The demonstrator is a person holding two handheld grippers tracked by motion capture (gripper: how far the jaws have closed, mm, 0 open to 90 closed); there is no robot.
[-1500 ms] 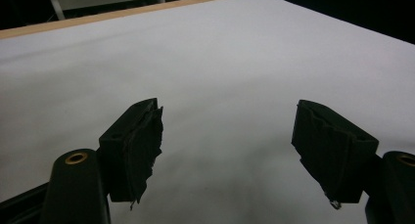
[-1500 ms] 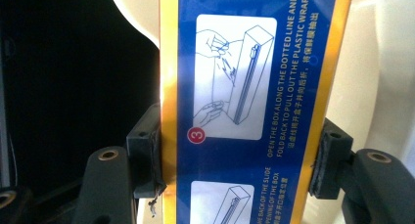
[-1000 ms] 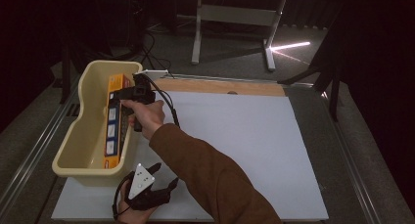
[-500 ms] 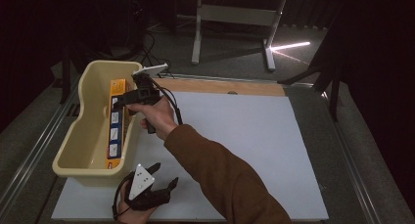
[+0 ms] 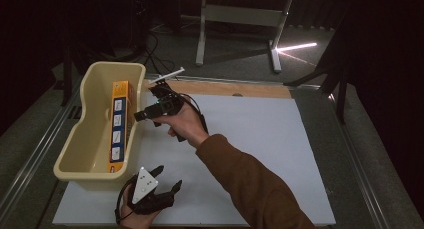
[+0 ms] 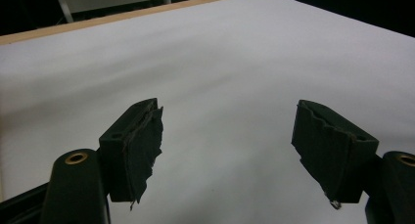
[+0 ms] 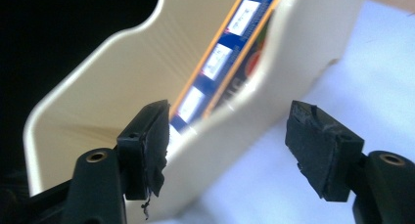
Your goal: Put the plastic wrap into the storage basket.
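High view. Cream tub (image 5: 80, 139) on left edge of white sheet (image 5: 260, 139), long axis running near-to-far. Orange-and-blue box (image 5: 118, 126) inside, stood on its long edge against the tub's right wall, long axis parallel to the tub, one end toward the near wall, the other toward the far wall; face with white labels turned up and inward. Right gripper (image 5: 141, 116) held in hand (image 5: 182, 123) just right of the tub's right wall, above the sheet, jaws pointing left toward the tub rim; spread not clear from here. Brown sleeve (image 5: 250, 184) crossing the sheet diagonally from bottom. Left gripper (image 5: 167, 178) low at near edge of sheet, just in front of the tub's near right corner, grey plate on top, jaws pointing right and away, apart. Wooden strip (image 5: 225, 89) along far edge of sheet; table legs (image 5: 202, 34) on floor beyond.

Left gripper view. Both jaws wide apart, nothing between. Bare white sheet (image 6: 220, 72) ahead; wooden strip (image 6: 122, 16) at far edge.

Right gripper view. Jaws wide apart, empty. Tub wall (image 7: 274, 92) between the jaws and the box. Box (image 7: 225, 57) seen over the rim, running away up the frame, white labels in a row on its blue face. Sheet (image 7: 377, 67) at right.
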